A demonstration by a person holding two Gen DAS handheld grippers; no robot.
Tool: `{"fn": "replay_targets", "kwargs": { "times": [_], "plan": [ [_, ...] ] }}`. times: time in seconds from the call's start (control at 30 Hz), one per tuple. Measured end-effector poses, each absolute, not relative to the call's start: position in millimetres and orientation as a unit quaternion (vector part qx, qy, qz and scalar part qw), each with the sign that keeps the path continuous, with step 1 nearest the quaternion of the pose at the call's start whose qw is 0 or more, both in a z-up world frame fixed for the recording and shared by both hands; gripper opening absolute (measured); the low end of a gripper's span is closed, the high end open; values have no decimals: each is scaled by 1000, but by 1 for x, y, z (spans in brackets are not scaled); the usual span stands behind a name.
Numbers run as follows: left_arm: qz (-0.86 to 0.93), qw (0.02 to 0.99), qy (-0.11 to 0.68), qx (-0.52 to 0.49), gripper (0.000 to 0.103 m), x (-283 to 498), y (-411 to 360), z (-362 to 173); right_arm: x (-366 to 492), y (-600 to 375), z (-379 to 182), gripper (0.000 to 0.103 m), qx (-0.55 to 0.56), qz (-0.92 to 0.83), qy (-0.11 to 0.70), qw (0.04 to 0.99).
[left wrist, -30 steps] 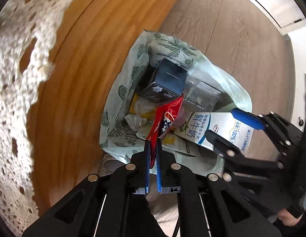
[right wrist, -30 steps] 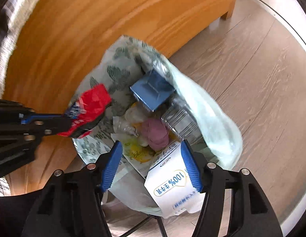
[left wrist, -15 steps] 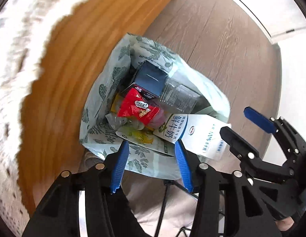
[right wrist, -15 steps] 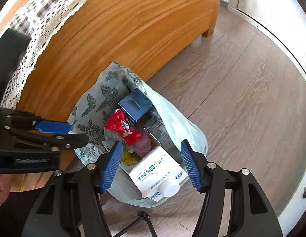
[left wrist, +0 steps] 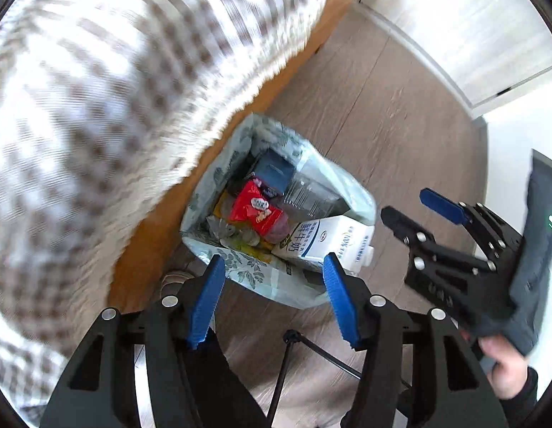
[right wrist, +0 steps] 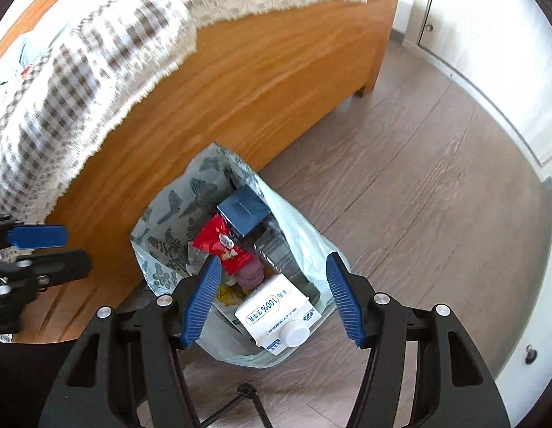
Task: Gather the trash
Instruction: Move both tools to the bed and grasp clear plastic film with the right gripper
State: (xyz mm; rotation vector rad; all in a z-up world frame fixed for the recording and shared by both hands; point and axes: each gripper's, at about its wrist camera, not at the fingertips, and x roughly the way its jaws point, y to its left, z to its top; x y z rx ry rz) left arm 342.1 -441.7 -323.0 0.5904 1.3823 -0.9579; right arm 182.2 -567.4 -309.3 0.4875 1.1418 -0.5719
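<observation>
Wood-plank floor (right wrist: 436, 192) runs below both claws, with an orange wooden cabinet (right wrist: 240, 82) beside it and a checked, lace-edged cloth (right wrist: 97, 57) draped over its top.

Left claw (left wrist: 274, 297) points steeply down, its blue pads spread and opening wider, nothing between them. Right claw (right wrist: 272, 301) also points down, released and empty; in the left view a hand (left wrist: 504, 367) grips its handle.

Directly beneath both claws, framed between their fingertips, sits the bag (right wrist: 168, 214), a pale plastic one printed with green leaves, standing open on the floor against the cabinet. Nearest the claws inside it lies a white milk carton (right wrist: 276, 315), its cap toward the right claw and its end sticking past the bag's rim. Just beyond the carton lies a red wrapper (right wrist: 224, 248), resting loose on top of the other trash. Past the wrapper, farther from the claws, stands a dark blue box (right wrist: 243, 210), with a clear plastic container (left wrist: 308, 192) beside it. Yellowish packaging (left wrist: 240, 240) shows under the wrapper. White doors (right wrist: 490, 53) stand beyond the floor.
</observation>
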Motion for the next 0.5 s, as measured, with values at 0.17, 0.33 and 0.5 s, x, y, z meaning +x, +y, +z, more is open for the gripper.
{"fn": "replay_targets", "kwargs": {
  "times": [0.17, 0.33, 0.5],
  "plan": [
    [-444, 676, 550, 209, 55, 352, -397, -256, 188, -559, -266, 59, 193, -282, 502, 795],
    [-414, 754, 481, 168, 61, 386, -340, -197, 208, -540, -210, 60, 164, -281, 460, 826],
    [-336, 827, 438, 108, 73, 452, -274, -167, 249, -502, -156, 63, 140, -249, 398, 872]
  ]
}}
